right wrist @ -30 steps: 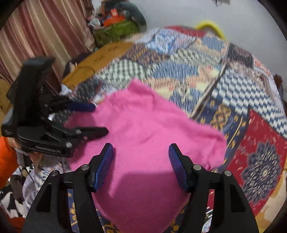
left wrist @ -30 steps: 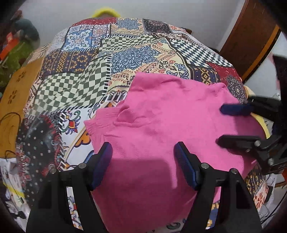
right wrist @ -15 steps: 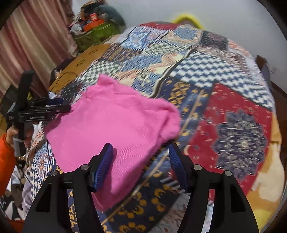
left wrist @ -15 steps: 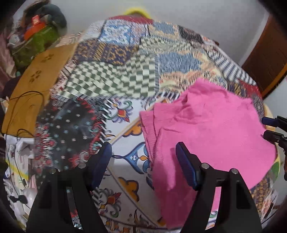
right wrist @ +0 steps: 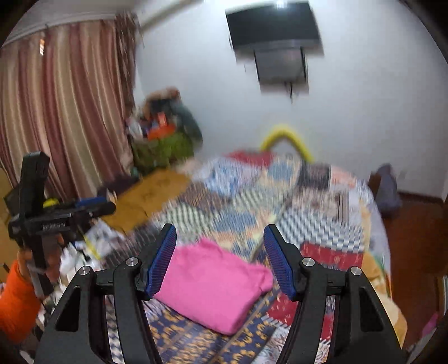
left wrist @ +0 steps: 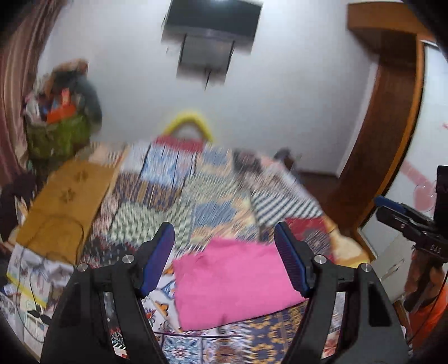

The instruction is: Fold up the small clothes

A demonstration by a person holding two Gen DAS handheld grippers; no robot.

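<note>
A bed [left wrist: 212, 201] with a patchwork cover [right wrist: 316, 212] of many patterns fills the middle of both views, and it looks blurred. On the far white wall [left wrist: 294, 106] hangs a dark television [right wrist: 273, 25]. Striped curtains [right wrist: 64, 112] hang at the left. A brown mat [left wrist: 64, 207] lies on the left side of the bed, and a yellow curved thing [right wrist: 288, 138] stands at its far end.

The pink garment [left wrist: 232, 282] lies folded into a rough rectangle on the near part of the bed, flat on the cover. The left gripper [left wrist: 224, 257] is above it with the jaws wide apart and nothing between them. The right gripper [right wrist: 219, 259] is also wide open and empty, and the garment shows between its fingers [right wrist: 275, 257] without touching them.
</note>
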